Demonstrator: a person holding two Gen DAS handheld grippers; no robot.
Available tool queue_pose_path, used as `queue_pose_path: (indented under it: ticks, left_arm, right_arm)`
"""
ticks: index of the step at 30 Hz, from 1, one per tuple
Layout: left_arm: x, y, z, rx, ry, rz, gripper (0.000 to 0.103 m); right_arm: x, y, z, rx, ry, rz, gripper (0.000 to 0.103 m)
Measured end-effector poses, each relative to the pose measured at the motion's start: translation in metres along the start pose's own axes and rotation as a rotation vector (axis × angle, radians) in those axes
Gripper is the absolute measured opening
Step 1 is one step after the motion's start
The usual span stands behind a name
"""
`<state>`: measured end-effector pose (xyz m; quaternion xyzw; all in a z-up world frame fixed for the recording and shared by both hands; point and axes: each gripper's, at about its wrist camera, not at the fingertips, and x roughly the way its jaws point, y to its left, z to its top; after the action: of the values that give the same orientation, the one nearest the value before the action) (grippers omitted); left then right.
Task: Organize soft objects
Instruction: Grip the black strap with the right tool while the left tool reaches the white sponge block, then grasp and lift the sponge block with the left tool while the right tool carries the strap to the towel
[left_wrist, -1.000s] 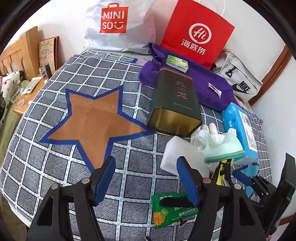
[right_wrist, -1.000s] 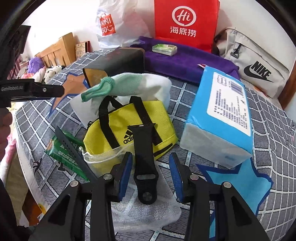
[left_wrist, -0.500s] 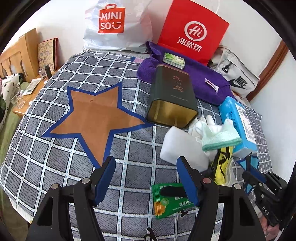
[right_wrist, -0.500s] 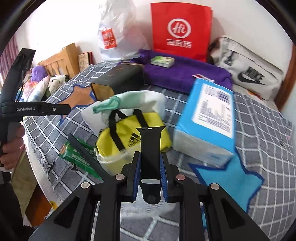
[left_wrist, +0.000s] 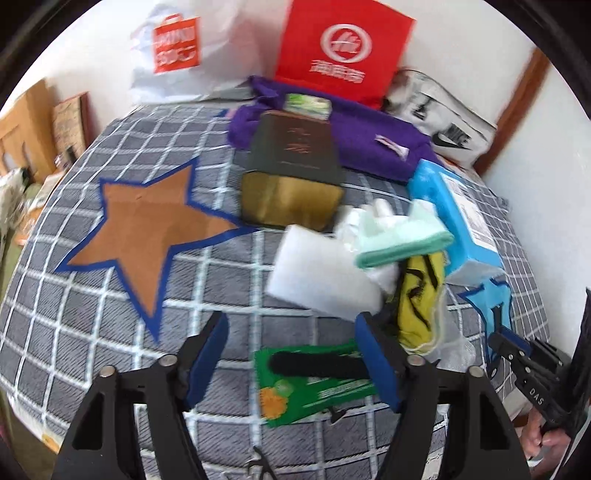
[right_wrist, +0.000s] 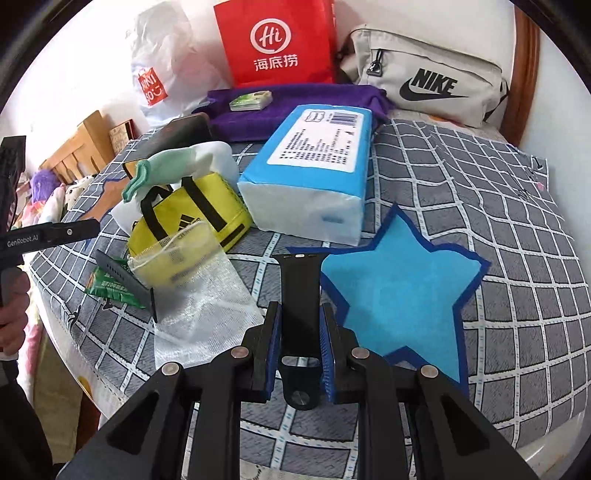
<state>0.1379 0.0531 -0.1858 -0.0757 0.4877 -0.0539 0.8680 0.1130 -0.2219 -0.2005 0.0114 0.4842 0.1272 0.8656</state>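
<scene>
Black perforated rubber watch strap (right_wrist: 298, 295), slightly curved.

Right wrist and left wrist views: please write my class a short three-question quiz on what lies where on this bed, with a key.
1. Pick one: what does the right tool hold?
A. a yellow bag
B. a black watch strap
C. a white sponge

2. True or false: the small green-and-white pack lies on the purple towel.

3. Fill the gap: in the left wrist view, the other black strap lies on a ___ packet.

Key:
1. B. The jaws have just been closing and now clamp the strap.
2. True.
3. Green.
</scene>
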Motion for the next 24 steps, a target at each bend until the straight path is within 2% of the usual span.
queue_pose_path:
  ticks: [3, 6, 14, 20, 21, 22, 24]
  left_arm:
    - [0.004, -0.015, 0.001, 0.075, -0.02, 0.012, 0.082]
    - [0.013, -0.022, 0.005, 0.106, -0.003, 0.032, 0.083]
    - [0.038, -0.023, 0.014, 0.113, 0.049, 0.023, 0.083]
    - [0.045, -0.017, 0.017, 0.101, 0.055, -0.019, 0.089]
    - [0.045, -0.016, 0.017, 0.101, 0.049, -0.031, 0.087]
    - [0.044, -0.014, 0.016, 0.101, 0.047, -0.047, 0.079]
    - [0.04, -0.011, 0.016, 0.091, 0.047, -0.081, 0.074]
  right_arm:
    - [0.004, -0.004, 0.0, 0.012, 0.005, 0.009, 0.02]
    - [0.009, -0.006, 0.0, 0.016, 0.014, 0.012, 0.02]
    - [0.021, -0.009, 0.003, 0.025, 0.033, 0.019, 0.02]
    - [0.027, -0.004, 0.009, 0.014, 0.033, 0.017, 0.021]
    - [0.028, -0.003, 0.009, 0.008, 0.033, 0.013, 0.021]
    - [0.028, -0.001, 0.01, 0.002, 0.033, 0.008, 0.021]
    - [0.028, 0.0, 0.012, -0.002, 0.037, 0.009, 0.021]
